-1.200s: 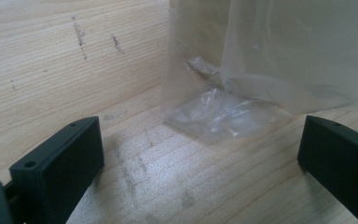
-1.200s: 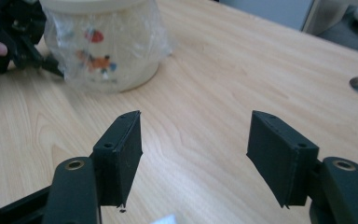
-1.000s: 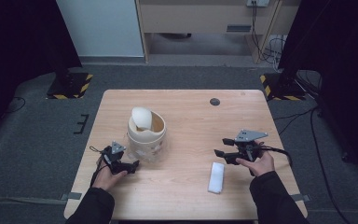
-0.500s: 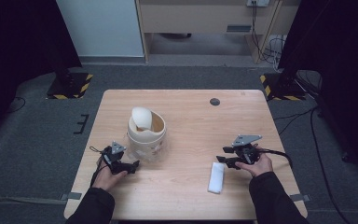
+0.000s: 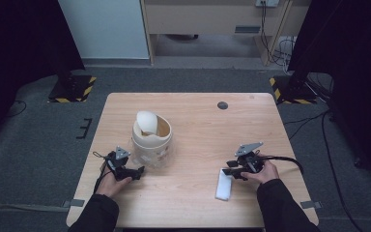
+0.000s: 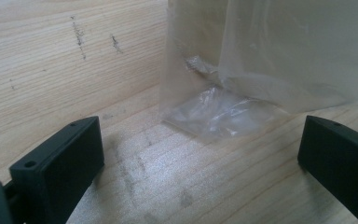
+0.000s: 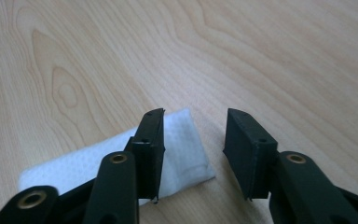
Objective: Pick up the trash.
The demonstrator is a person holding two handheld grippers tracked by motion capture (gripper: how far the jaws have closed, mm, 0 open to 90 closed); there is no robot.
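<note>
The right tool (image 5: 228, 171) is sitting low over the table (image 5: 198, 125) at about four o'clock from the table's centre, its jaws standing partly apart with nothing between them; in the right gripper view (image 7: 193, 140) one jaw is covering the end of a folded white cloth (image 7: 182, 154) while the other is hovering over bare wood beside it. That cloth (image 5: 223, 185) is lying flat near the table's near edge, running toward six o'clock from the jaw tips, and the person's right hand (image 5: 263, 171) is gripping the tool body with a black cable trailing off toward three o'clock. The left tool (image 5: 137, 172) is resting at about eight o'clock from the table's centre, held in the left hand (image 5: 110, 183), with its jaws spread wide and gripping nothing; in the left gripper view (image 6: 200, 158) they are framing bare wood and the crumpled lower edge of a clear plastic wrap (image 6: 242, 79). That wrap is lying around a pale round container (image 5: 152, 145) standing just beyond the left tool toward one o'clock of it, with a white rounded object (image 5: 146, 122) sitting tilted in its open top. A small dark disc (image 5: 222, 105) is lying on the table toward one o'clock from the centre, well apart from everything else.
</note>
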